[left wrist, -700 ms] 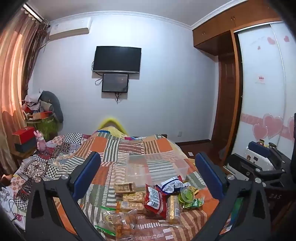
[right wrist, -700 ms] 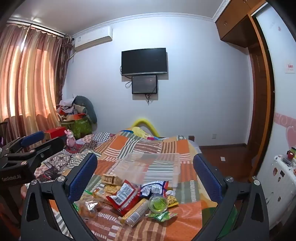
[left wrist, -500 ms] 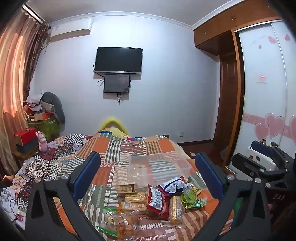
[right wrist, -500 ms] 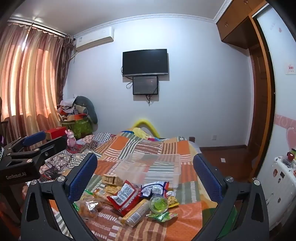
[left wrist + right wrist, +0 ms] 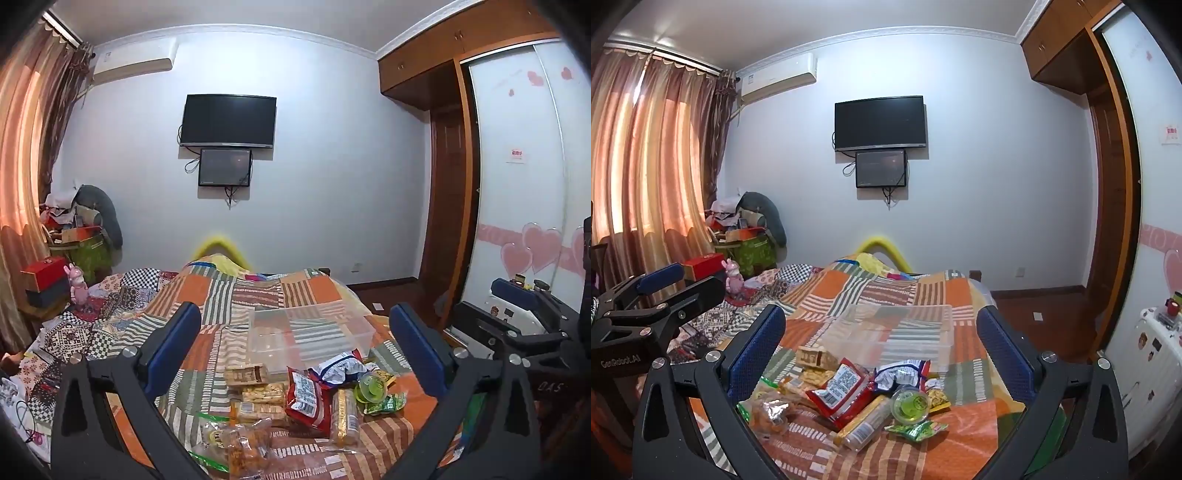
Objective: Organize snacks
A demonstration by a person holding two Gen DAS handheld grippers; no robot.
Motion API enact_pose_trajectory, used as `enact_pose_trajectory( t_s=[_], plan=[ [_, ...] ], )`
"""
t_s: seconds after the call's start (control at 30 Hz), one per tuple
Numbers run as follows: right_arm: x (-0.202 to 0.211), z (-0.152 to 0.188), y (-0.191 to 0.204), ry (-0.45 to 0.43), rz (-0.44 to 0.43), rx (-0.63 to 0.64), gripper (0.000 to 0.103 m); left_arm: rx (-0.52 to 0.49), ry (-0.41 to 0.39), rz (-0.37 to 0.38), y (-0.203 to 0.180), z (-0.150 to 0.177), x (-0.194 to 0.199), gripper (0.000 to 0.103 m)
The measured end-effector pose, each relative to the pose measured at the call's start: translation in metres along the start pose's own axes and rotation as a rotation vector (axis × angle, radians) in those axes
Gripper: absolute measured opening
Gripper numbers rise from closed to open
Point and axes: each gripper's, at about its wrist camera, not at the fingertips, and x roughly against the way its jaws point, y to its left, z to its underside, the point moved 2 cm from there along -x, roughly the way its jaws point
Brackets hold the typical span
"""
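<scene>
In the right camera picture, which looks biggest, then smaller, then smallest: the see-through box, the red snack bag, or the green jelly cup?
1. Clear box, easily the biggest, though farthest back.
2. Red snack bag.
3. Green jelly cup, the smallest, though it lies nearest the camera.

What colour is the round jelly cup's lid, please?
Green, on the round jelly cup; clearest in the right wrist view.

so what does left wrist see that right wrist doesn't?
Only the left wrist view: the right tongs at its right edge, plus the wardrobe door's pink heart decals. Only the right wrist view: the left tongs at its left edge, plus the full curtain. Both: clear bin, snack pile on the patchwork quilt, wall TV.
</scene>
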Motion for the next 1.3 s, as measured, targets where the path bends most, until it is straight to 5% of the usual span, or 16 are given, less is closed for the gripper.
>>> enact_pose_trajectory(
  t_s=[1.3],
  plan=[
    [-0.004,0.003,-0.013,-0.011,0.015,-0.018,0.103,0.000,0.016,0.017,0.000,0.002,-0.003,0.103]
  ],
)
